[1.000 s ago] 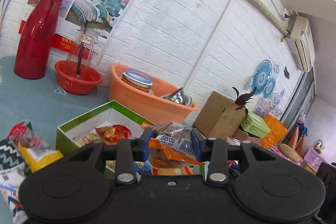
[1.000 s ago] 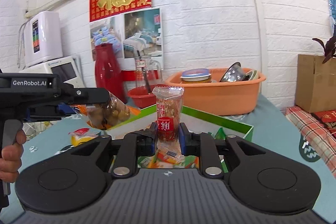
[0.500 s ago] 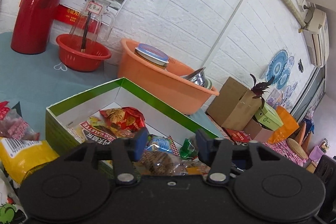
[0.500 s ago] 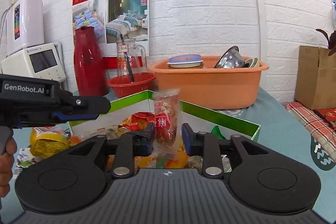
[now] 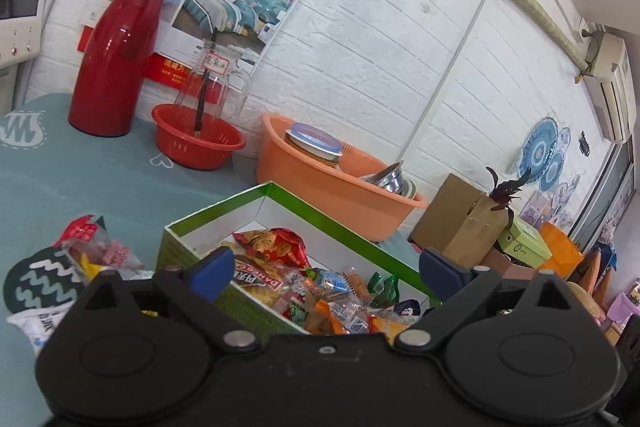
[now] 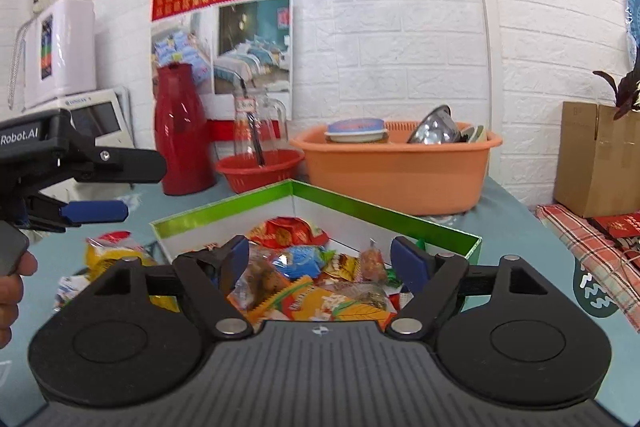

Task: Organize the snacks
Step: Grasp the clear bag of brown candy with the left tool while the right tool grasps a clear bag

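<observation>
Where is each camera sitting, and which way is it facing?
Left wrist: on the left gripper, jaws open, looking across the green snack box toward the brick wall.
Right wrist: on the right gripper, jaws opening, empty, facing the same box; a hand shows at left.
Shared: box, orange basin, red thermos.

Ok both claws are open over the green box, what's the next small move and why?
Probably swing the left claw toward the loose packets lying on the teal cloth beside the green box. Both claws are empty, the right claw with jaws still opening, and those packets are not yet in the box with the other snacks.
</observation>
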Action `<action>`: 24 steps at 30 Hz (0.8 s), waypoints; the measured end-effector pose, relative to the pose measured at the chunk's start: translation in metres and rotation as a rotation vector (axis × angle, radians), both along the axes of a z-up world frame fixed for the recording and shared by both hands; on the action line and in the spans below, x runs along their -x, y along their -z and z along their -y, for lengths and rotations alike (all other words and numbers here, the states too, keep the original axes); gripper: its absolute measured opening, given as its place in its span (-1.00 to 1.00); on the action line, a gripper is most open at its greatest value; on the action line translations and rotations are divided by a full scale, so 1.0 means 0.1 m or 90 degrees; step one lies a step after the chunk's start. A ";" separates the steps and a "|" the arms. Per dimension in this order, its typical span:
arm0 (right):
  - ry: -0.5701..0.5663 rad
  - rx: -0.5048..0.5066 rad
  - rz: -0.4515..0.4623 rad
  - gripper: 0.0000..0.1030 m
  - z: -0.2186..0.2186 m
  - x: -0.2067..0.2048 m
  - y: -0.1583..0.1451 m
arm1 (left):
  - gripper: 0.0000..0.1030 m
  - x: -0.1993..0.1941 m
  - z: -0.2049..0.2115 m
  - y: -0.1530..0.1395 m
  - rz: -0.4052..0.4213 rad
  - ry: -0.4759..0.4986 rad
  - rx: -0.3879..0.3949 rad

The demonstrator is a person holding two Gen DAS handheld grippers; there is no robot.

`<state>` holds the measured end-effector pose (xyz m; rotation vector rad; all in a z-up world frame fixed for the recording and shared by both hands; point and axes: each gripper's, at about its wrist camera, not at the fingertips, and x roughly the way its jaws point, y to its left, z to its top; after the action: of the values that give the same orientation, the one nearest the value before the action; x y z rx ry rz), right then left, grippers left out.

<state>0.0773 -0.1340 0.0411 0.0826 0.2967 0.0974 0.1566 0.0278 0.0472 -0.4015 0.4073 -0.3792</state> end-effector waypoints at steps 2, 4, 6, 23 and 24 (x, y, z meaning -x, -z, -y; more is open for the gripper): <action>-0.017 -0.011 0.007 1.00 -0.05 0.11 -0.04 | 1.00 0.14 -0.08 -0.01 -0.007 -0.010 -0.003; -0.032 -0.013 0.007 1.00 -0.12 0.22 -0.06 | 1.00 0.26 -0.16 0.01 -0.019 -0.016 -0.013; -0.047 -0.013 0.007 1.00 -0.20 0.33 -0.06 | 1.00 0.37 -0.23 0.06 -0.025 -0.017 -0.012; -0.180 -0.007 -0.110 1.00 -0.90 0.41 0.24 | 1.00 0.85 -0.95 0.42 -0.089 -0.066 0.003; -0.183 -0.009 -0.114 1.00 -0.94 0.38 0.26 | 1.00 0.86 -0.98 0.43 -0.090 -0.069 0.009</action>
<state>0.0391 -0.0403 0.0154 0.0623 0.4865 0.3791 0.0707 0.1259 0.0041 -0.4633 0.5183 -0.2495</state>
